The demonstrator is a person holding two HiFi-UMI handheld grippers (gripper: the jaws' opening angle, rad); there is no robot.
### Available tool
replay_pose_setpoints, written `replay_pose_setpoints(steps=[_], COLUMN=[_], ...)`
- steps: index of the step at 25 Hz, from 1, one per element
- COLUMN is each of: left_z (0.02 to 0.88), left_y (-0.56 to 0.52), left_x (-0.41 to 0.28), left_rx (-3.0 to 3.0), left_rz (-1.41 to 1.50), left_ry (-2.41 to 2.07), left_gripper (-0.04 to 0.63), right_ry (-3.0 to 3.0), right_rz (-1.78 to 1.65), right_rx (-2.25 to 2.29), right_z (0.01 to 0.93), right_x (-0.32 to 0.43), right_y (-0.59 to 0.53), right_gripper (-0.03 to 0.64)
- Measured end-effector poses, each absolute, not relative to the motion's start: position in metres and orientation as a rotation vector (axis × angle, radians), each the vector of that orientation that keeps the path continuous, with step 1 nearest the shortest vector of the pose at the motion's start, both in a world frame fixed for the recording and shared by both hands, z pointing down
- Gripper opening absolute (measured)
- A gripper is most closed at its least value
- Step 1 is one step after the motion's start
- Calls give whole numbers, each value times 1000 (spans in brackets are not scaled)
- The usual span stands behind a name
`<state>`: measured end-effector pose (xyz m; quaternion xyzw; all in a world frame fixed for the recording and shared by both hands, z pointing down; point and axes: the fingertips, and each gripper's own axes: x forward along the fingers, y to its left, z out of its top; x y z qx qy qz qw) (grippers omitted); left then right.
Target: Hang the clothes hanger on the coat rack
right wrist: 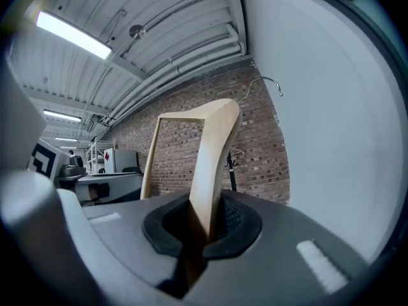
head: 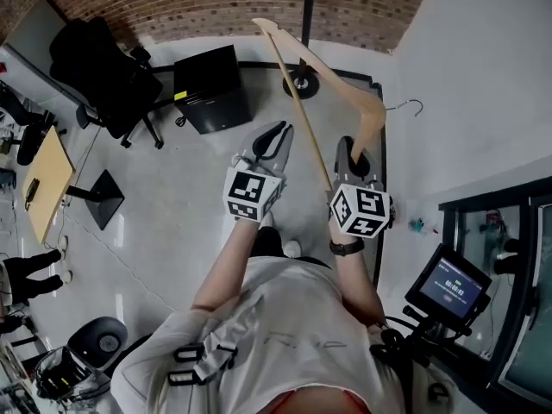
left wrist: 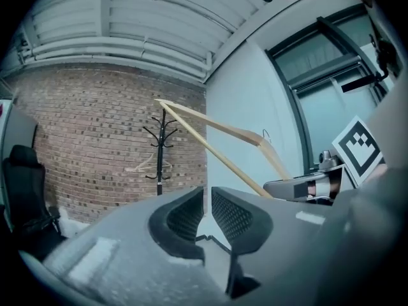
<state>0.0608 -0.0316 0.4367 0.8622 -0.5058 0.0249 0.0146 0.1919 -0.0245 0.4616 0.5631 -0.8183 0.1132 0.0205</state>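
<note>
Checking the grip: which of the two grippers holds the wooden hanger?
The right gripper: its jaws are shut on one arm of the wooden hanger. The left gripper has nothing between its jaws.

Looking down from the head view, there's a black office chair (head: pixel 99 67) at around 10 o'clock, with a black boxy cabinet (head: pixel 211 89) on the floor near it at 11. A wooden desk (head: pixel 47 179) sits at 9 o'clock and a small lit screen (head: pixel 448 285) at 4. A brick wall (head: pixel 216 3) runs across 12.
</note>
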Motion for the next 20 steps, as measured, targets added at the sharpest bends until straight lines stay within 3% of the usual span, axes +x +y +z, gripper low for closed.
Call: replay_pose_setpoints(steps=[4,20], left_z=[451,464], left_y=[-74,-356], left_x=[36,-44], left_rx=[2646,2512], left_rz=[52,-73], left_ry=[-1574,-1593], left_gripper=[2,0], right_ry=[-2506,-2430], right_rz=[349,261], right_rx=[1742,1813], right_z=[476,469], right_x=[173,127], right_y=[-65,-343], right_gripper=[14,6])
